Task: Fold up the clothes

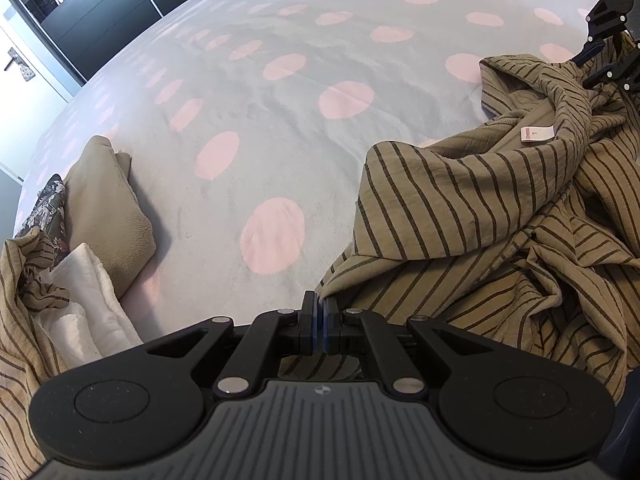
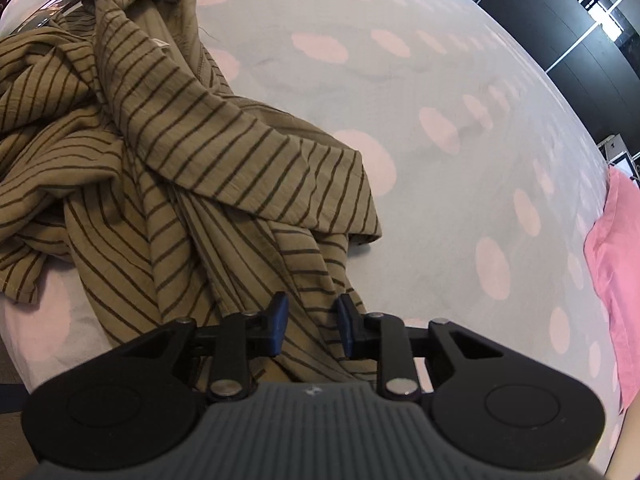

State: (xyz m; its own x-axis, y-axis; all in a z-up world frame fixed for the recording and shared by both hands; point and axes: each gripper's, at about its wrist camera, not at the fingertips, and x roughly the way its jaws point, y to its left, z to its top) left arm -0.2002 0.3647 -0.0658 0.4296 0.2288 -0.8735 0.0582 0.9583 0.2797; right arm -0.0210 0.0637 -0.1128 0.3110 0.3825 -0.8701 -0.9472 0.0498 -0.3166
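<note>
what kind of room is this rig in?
Most likely a bedroom. The work surface looks like a bed under a grey blanket with pink dots, folded clothes are stacked at its edge, a crumpled striped garment lies on it, and dark wardrobe-like doors stand behind.

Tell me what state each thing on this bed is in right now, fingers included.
Left gripper: fingers shut, at the shirt's edge; a pinch cannot be confirmed.
Right gripper: fingers open, striped cloth between them.
Striped shirt: crumpled, unfolded.
Size label: exposed, reads L.
Beige cloth: folded.
White cloth: folded.
Pink garment: lying at the bed's edge.
</note>
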